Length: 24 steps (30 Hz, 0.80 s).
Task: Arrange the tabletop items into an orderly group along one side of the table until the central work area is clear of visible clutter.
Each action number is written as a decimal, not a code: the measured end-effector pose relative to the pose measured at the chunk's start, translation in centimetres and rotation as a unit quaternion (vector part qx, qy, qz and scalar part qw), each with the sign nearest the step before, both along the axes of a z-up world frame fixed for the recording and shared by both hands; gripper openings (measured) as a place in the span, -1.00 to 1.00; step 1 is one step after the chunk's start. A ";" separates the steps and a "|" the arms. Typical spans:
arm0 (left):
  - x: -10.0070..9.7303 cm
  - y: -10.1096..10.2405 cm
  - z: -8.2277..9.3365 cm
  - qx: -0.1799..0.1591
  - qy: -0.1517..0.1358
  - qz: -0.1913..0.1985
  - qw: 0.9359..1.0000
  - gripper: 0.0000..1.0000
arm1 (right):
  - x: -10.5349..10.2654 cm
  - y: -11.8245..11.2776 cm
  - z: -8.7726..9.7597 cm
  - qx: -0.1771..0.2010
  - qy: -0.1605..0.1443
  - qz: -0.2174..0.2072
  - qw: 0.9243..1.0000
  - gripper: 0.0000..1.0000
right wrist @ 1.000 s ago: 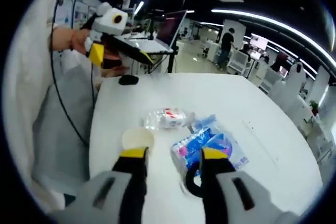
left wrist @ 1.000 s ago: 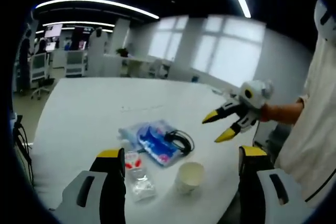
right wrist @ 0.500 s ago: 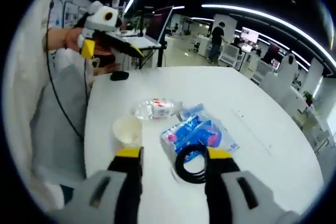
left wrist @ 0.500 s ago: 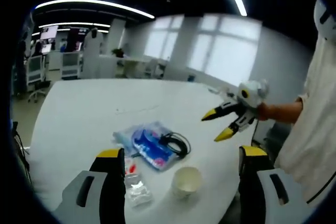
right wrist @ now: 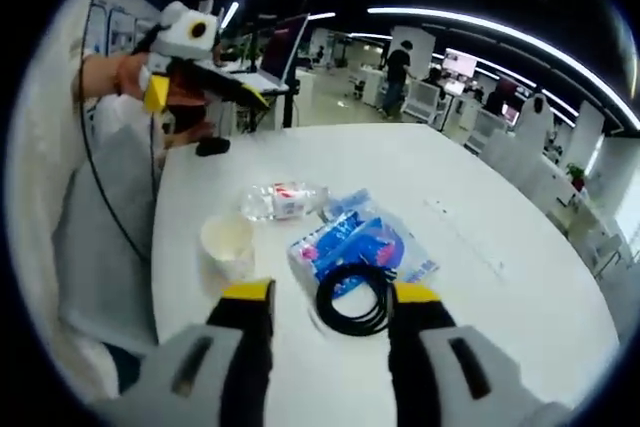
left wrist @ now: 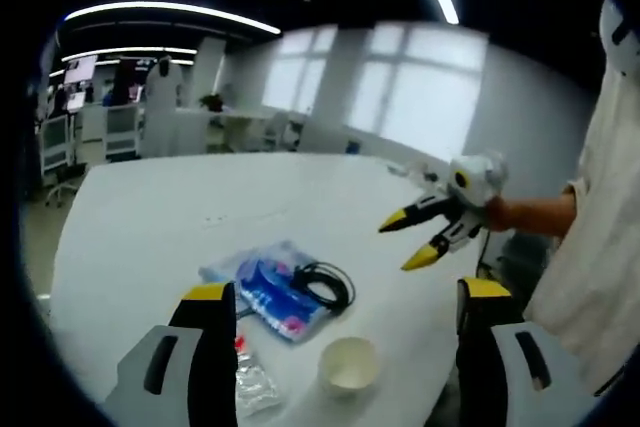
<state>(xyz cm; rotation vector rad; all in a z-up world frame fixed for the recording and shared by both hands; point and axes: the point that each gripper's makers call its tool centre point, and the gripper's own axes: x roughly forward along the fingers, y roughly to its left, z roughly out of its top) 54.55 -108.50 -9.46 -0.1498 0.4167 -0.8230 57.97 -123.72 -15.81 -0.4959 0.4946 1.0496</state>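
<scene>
Hovering above the white round surface, both grippers are spread wide and hold nothing. Left gripper: yellow-tipped jaws apart, over the near edge of the surface; it also shows in the right gripper view, upper left, held by a hand in an orange glove, off the surface edge. Right gripper: jaws apart, raised over the coiled black cable; in the left gripper view it sits at right, jaws spread, in the air beside the surface edge.

Items sit clustered near one edge of the surface. Blue and white plastic packet lies flat; the black cable lies on its end nearest the right gripper, partly on the packet, partly on the bare surface. Same pair in the left gripper view: packet, cable. White paper cup stands upright, open top, just beside the packet, not touching; also at. Clear crumpled plastic bottle with red and white label lies on its side just past the cup, close to the packet; partly hidden behind the left jaw at.

Small dark object rests near the surface edge, too small to identify. Open laptop on a stand beyond the surface. Person's white sleeve at right.
</scene>
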 end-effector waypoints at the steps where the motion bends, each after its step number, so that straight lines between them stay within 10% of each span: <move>1: 0.2 -0.4 0.0 0.000 -0.001 -0.004 1.000 0.78 | 0.0 0.0 0.0 0.000 -0.001 0.000 1.000 -0.14; 24: 3.1 -5.2 -1.4 0.001 0.006 -0.040 0.999 0.74 | 5.4 -1.9 -3.3 0.056 0.049 -0.137 0.988 -0.21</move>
